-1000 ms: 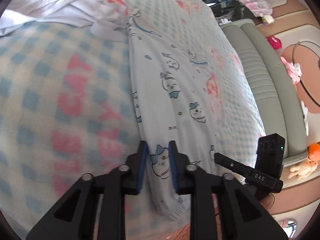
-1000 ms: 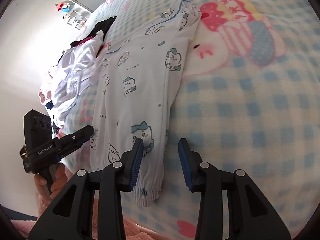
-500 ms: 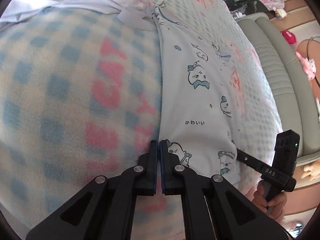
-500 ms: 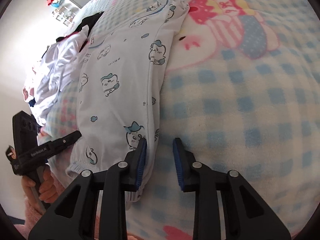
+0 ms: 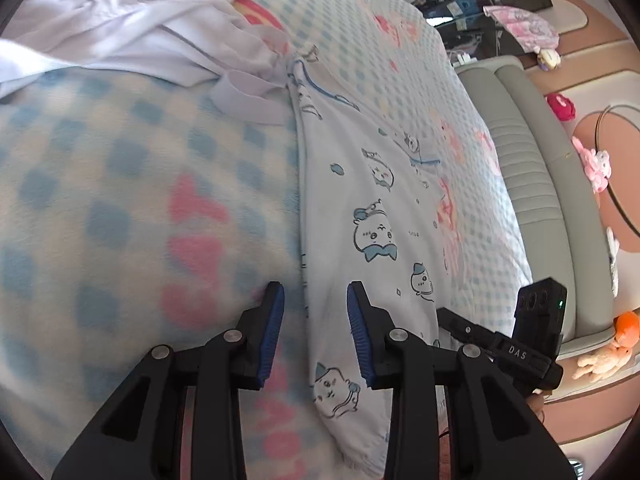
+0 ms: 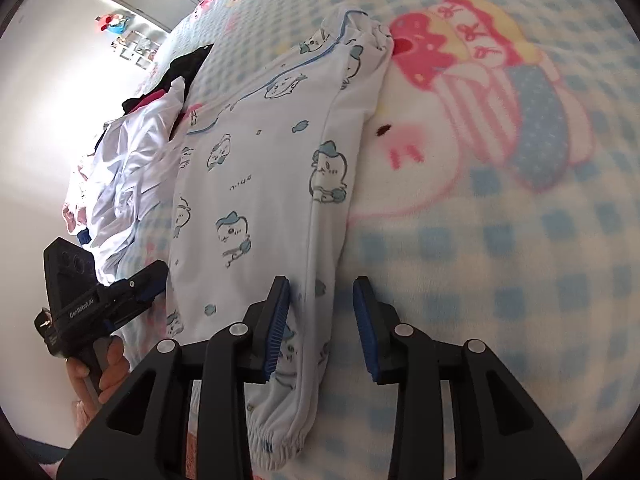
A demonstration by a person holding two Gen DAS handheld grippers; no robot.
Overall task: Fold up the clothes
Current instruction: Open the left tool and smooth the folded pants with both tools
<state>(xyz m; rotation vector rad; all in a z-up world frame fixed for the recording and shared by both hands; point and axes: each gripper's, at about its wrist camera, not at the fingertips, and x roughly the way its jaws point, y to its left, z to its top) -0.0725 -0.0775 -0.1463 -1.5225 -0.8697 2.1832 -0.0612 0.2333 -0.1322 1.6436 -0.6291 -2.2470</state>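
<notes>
Both claws stood partly parted over the bed, neither pinching cloth. The left claw [image 5: 315, 326] had just been opening, its jaws astride the left edge of the printed pyjama trousers [image 5: 372, 236], pads clear of the fabric. The right claw [image 6: 321, 322] had also just been widening, its jaws straddling the trousers' right edge near the elastic cuff [image 6: 280, 432], again without pressing.

A fleece blanket [image 6: 500, 264] in blue-and-cream checks with pink cartoon figures covered the bed. Crumpled white garments [image 5: 132, 28] lay at eleven o'clock in the left wrist view, touching the trousers' far end. A grey padded bed surround [image 5: 548, 208] ran at three o'clock, with soft toys [image 5: 600, 356] beyond.

Folded lengthwise, the trousers lay flat, their long axis running from six o'clock, cuffs nearest the claws, towards twelve.
</notes>
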